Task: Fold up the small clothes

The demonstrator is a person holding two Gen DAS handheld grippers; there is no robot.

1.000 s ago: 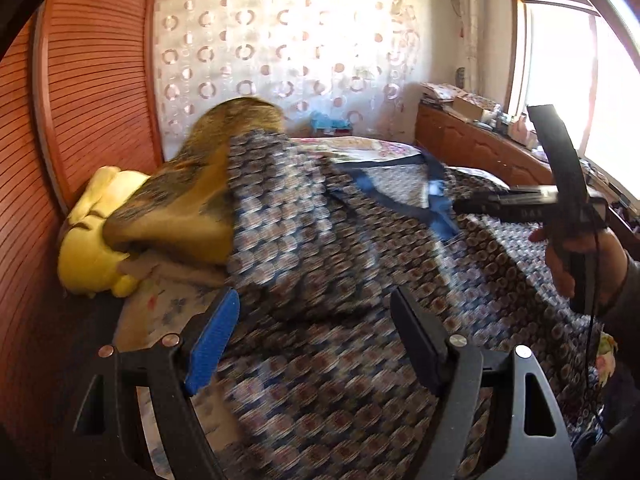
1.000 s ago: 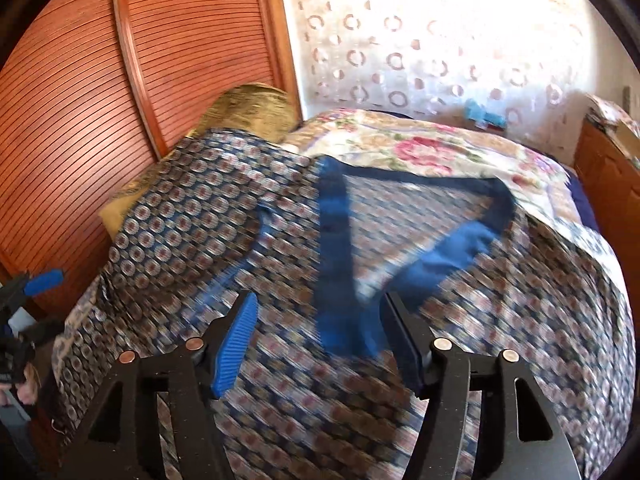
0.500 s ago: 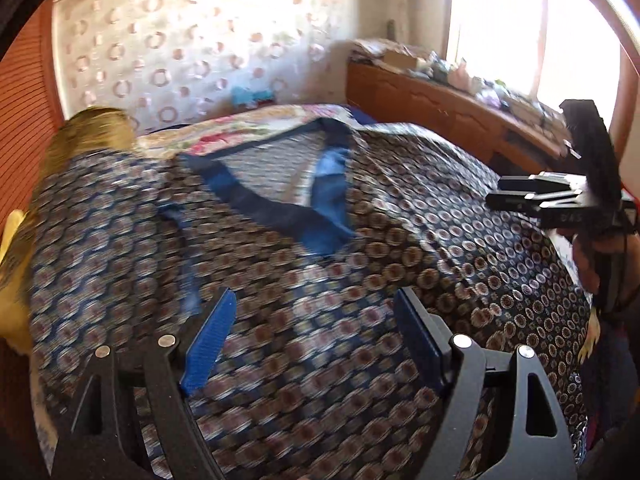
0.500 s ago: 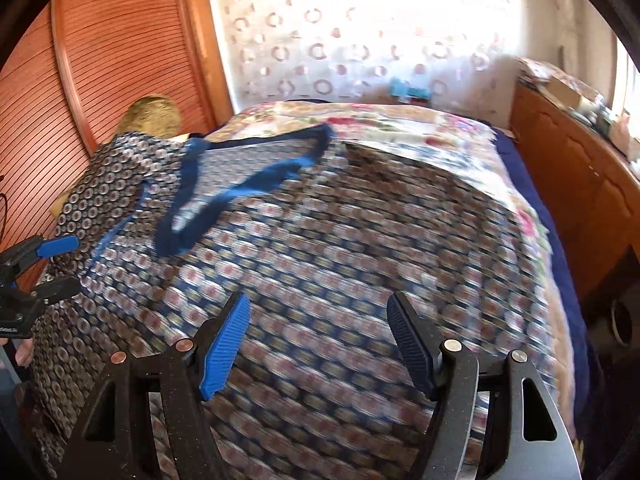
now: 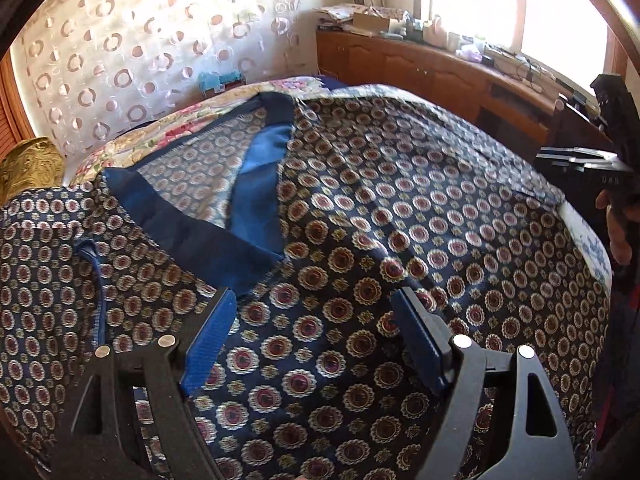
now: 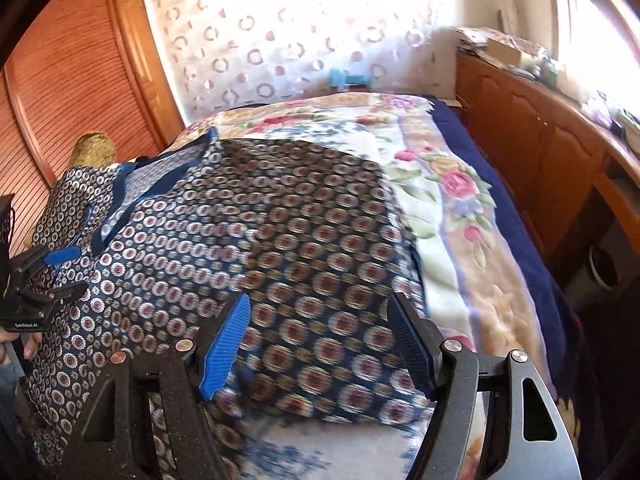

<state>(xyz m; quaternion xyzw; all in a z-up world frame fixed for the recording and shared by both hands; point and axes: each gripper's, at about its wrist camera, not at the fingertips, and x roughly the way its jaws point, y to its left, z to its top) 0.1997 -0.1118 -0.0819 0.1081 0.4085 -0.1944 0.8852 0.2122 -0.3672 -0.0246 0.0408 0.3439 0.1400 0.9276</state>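
Observation:
A dark blue garment with a round medallion pattern (image 5: 360, 240) lies spread flat on the bed, its plain blue V-neck collar (image 5: 256, 200) pointing toward me. It also shows in the right wrist view (image 6: 280, 248), with the collar (image 6: 160, 184) at the left. My left gripper (image 5: 316, 320) is open and empty just above the cloth below the collar. My right gripper (image 6: 320, 328) is open and empty above the garment's right part near its edge. Each gripper shows at the side of the other view: the right one (image 5: 600, 168), the left one (image 6: 44, 276).
The bed has a floral blanket (image 6: 440, 184) with a dark blue border. A wooden cabinet (image 6: 540, 128) with clutter on top runs along the right, under a bright window. A gold cushion (image 6: 92, 152) and a slatted wooden door (image 6: 72, 80) stand at the left.
Both views have swung right. The garment has gone from bunched and lifted to lying spread flat on the bed. Both grippers stay open.

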